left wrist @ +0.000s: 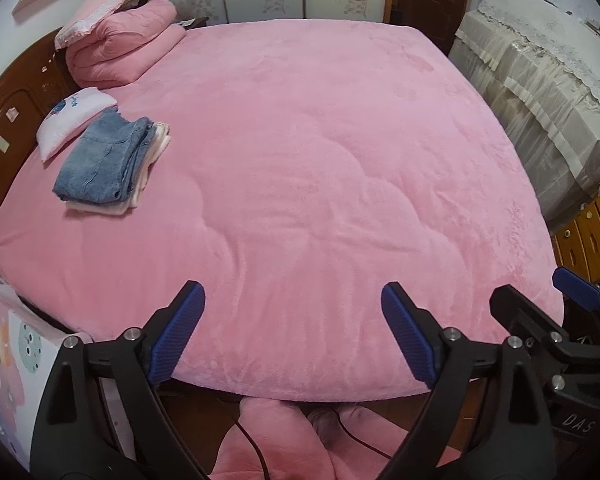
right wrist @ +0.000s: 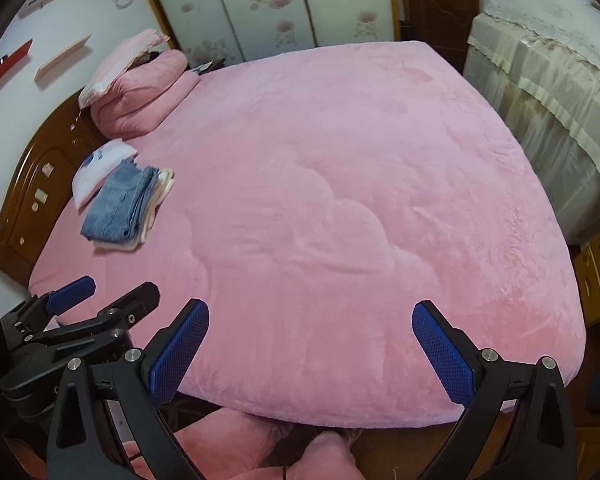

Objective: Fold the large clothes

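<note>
Left wrist view: left tongs [left wrist: 292, 334] spread wide, nothing between blue pads, hovering over near edge of bed [left wrist: 320, 168]. Right tongs [right wrist: 310, 350] likewise wide apart and empty, over same near edge; side by side with left. Folded clothes stack [left wrist: 106, 166], denim on top, at far left of bed beside white pillow [left wrist: 74, 118]. Folded pink quilt [left wrist: 120, 46] in far left corner by wooden headboard [left wrist: 12, 120]. Middle and right of bed bare pink cover. Draped cabinet [left wrist: 540, 92] close along right edge. Pink garment [left wrist: 292, 440] below near edge.
</note>
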`<action>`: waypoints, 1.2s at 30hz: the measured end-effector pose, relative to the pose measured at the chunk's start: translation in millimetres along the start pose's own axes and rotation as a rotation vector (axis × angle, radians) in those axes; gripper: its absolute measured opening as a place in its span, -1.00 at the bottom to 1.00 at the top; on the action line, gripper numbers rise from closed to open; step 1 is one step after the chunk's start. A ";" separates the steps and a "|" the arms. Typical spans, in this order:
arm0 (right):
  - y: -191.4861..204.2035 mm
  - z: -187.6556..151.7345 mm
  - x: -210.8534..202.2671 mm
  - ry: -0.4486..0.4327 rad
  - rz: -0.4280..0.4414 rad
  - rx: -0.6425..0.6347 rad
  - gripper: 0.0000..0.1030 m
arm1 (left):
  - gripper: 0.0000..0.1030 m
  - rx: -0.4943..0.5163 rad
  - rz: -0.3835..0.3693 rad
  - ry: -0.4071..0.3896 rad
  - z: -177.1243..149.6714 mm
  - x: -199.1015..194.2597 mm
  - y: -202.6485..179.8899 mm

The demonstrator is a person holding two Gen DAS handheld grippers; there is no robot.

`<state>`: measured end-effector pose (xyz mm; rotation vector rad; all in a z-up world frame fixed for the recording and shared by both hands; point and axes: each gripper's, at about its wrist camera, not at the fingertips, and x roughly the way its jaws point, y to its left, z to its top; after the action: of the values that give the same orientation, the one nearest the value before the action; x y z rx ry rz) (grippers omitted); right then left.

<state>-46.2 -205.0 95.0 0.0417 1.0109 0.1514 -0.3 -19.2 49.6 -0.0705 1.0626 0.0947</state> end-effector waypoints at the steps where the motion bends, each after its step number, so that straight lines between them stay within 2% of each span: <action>1: 0.8 0.4 0.1 0.007 0.002 -0.001 0.99 | 0.86 -0.012 -0.006 0.003 -0.5 2.8 2.4; 3: 3.3 0.8 0.0 0.015 -0.001 0.001 0.99 | 0.99 -0.033 -0.009 0.008 -1.7 4.5 7.6; 7: 3.5 3.1 4.3 0.016 -0.003 -0.001 1.00 | 0.99 -0.063 -0.040 0.019 -5.7 7.0 15.8; 22: -5.2 8.3 32.4 0.050 0.018 -0.033 1.00 | 0.99 -0.105 -0.024 0.039 -11.5 11.5 19.5; 36: -6.1 4.6 36.6 0.037 -0.001 -0.015 1.00 | 0.99 -0.069 -0.014 0.027 -5.7 16.4 6.6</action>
<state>-22.6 -205.5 66.0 0.0247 1.0466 0.1589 1.9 -12.5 32.4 -0.1422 1.0860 0.1177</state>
